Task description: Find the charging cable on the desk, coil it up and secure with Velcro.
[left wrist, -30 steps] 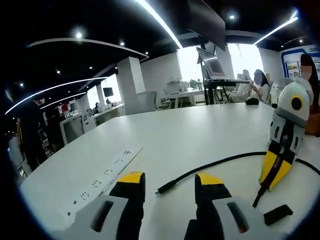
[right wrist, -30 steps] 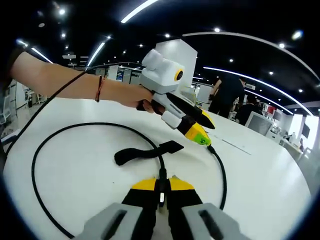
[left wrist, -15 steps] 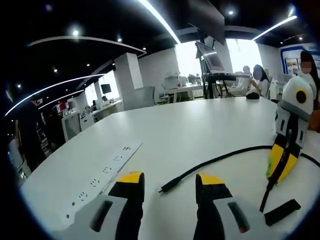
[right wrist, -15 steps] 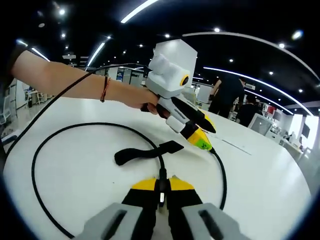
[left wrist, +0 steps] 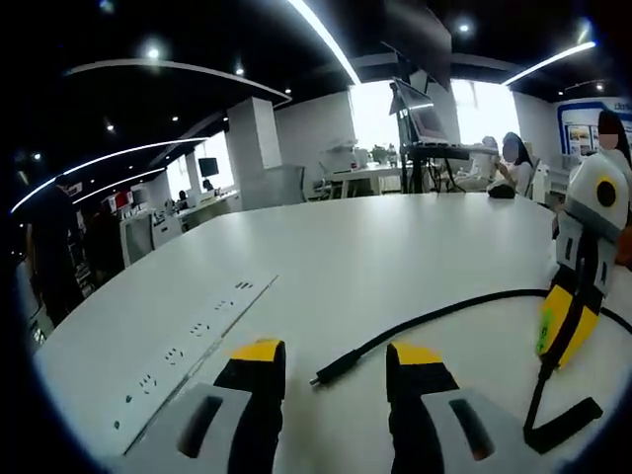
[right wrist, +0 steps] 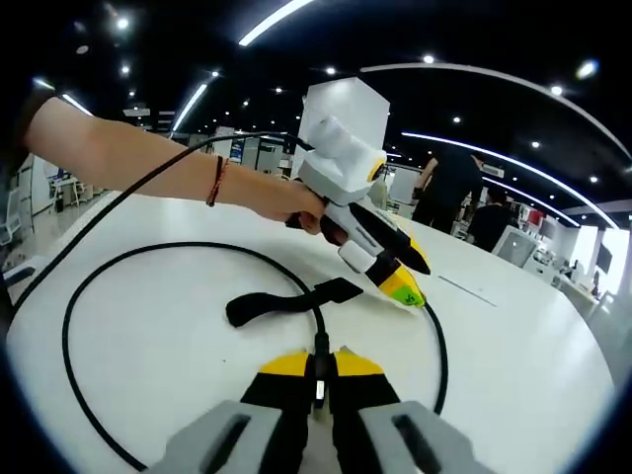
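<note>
1. Charging cable (right wrist: 148, 255): thin, black and limp. I judge it light and floppy, likely to spring out of a loop, so it is best held close to a plug, where it is stiffer.
2. Right gripper (right wrist: 317, 367): my jaws are pressed together on the cable just below its plug, which stands up between the yellow tips at 12 o'clock. From there the cable runs up and sweeps round in a wide loop on the white desk (right wrist: 513, 336) toward 9 o'clock.
3. Velcro strap (right wrist: 286, 299): soft black band, lying flat at 11 o'clock, just beyond my right tips and touching the cable.
4. Left gripper (left wrist: 336, 359): my jaws are spread and hold nothing. The free plug (left wrist: 334, 370) lies on the desk between the tips, apart from both; the cable trails off toward 2 o'clock.
5. Desk power strip (left wrist: 193, 341): flush outlets at 10 o'clock from my left tips.
</note>
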Tool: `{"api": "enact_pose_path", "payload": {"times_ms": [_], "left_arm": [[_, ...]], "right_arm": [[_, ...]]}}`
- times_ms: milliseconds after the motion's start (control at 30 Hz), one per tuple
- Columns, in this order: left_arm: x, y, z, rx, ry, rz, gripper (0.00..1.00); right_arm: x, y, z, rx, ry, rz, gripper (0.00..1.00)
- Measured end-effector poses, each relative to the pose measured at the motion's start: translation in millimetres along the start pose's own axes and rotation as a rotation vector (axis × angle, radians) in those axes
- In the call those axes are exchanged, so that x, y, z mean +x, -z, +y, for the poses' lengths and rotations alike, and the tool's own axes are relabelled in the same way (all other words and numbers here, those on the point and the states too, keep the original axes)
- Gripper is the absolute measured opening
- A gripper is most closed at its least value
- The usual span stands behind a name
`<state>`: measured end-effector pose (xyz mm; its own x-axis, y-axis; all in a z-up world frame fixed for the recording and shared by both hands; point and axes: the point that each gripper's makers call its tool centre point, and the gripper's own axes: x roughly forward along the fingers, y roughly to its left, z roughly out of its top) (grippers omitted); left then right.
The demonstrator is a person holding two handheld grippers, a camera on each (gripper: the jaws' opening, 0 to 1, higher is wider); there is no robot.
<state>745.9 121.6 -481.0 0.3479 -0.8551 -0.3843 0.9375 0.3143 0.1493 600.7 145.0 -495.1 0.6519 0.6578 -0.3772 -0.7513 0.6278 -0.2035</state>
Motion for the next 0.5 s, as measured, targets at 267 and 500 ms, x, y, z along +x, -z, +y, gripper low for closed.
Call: {"api": "enact_pose_path", "payload": {"times_ms": [267,500], "left_arm": [[6.7,5.8,-5.5,-0.039,0.023,0.008,0.39],[8.9,6.1,-5.9,-0.054,0.028,0.009,0.34]], "right_arm": [[0.0,1.1,-0.5,0.001,0.000,-0.001,0.08],[-0.2,1.9,-0.8,0.000,0.000,-0.001,0.08]]}}
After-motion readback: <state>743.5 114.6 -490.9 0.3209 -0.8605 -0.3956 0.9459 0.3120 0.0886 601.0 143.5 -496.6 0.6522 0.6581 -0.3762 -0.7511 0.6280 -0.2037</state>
